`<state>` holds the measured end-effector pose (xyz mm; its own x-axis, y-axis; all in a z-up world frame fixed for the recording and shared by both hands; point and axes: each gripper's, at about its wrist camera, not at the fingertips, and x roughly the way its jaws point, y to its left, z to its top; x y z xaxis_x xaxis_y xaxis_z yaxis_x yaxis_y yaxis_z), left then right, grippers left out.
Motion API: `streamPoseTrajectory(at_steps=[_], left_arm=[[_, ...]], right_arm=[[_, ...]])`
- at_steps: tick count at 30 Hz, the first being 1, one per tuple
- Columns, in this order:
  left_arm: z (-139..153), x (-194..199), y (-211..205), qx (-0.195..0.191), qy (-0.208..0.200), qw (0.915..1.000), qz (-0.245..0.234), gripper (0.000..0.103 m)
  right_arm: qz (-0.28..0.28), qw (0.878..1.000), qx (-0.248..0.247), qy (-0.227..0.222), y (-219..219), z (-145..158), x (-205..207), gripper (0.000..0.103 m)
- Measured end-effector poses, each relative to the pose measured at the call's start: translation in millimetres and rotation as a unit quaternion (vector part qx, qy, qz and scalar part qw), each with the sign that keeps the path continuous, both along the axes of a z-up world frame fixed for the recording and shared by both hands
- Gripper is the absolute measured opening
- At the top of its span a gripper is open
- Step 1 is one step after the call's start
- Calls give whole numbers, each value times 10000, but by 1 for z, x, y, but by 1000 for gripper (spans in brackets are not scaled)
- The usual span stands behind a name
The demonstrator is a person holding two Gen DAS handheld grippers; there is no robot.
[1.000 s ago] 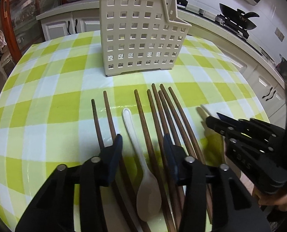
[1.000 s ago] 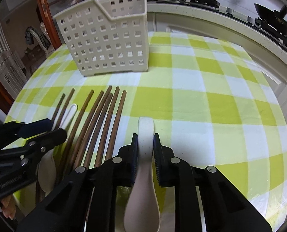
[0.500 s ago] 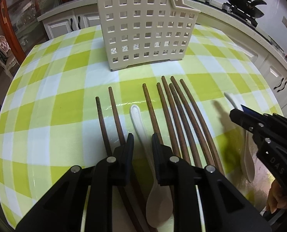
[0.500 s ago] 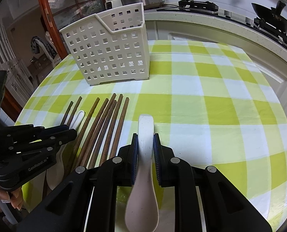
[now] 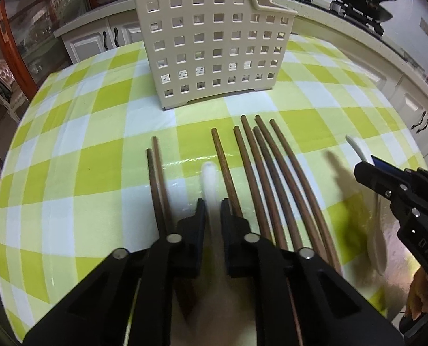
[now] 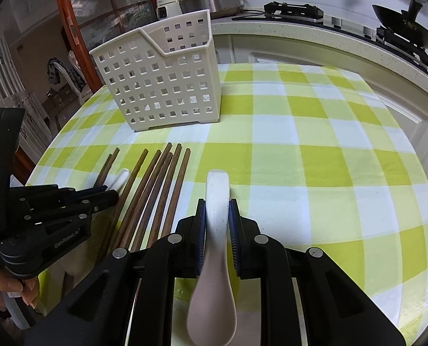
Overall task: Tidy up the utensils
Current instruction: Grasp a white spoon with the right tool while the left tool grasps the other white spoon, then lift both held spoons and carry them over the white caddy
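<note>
Right wrist view: the right gripper [image 6: 217, 212] pinches a white spoon [image 6: 217, 199]; the left gripper [image 5: 212, 212] pinches the other spoon [image 5: 209, 180] among chopsticks [image 5: 267, 164].

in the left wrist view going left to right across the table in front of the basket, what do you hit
pair of chopsticks → white spoon held between the left gripper fingers → fan of six chopsticks → second white spoon in the right gripper

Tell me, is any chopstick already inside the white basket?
No: the chopsticks all lie flat on the checked tablecloth, in front of the white basket.
</note>
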<state>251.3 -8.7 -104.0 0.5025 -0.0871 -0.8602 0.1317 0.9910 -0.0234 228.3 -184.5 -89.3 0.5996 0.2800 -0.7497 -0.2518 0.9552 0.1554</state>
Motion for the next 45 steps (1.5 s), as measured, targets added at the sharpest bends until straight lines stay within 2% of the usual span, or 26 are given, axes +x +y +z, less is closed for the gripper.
streamPoseTrajectory(at_steps=[6,9,13,17,23,27,30,35,39,45], left_arm=[[18,-12,7,-232,-261,9994,56,9],[32,-22,12,-472,-432,9979,63,9],[54,-40,20,-818,-750,9938,100,4],[71,-58,25,-974,-1062,9895,139,4],[73,-74,30,-1127,-1199,9863,144,4],[86,-88,32,-1202,-1498,9813,117,4],[107,-92,35,-1310,-1851,9739,142,4],[142,-78,34,-1337,-2361,9624,120,4],[166,-56,36,-1448,-2524,9566,126,4],[207,-22,32,-1379,-2870,9479,129,4]], right_arm=[[-18,9999,-9,-126,0,10,-6,18],[-1,9998,-15,-215,3,17,-11,18],[47,9991,-25,-424,7,31,-20,18],[96,9978,-59,-658,11,45,-30,18],[111,9966,-139,-802,17,56,-42,18],[143,9947,-167,-1000,20,69,-50,18],[188,9921,-156,-1233,20,82,-51,18],[213,9871,-210,-1573,21,102,-30,18],[214,9862,-114,-1640,18,116,-7,18],[243,9811,29,-1921,21,148,24,18]])
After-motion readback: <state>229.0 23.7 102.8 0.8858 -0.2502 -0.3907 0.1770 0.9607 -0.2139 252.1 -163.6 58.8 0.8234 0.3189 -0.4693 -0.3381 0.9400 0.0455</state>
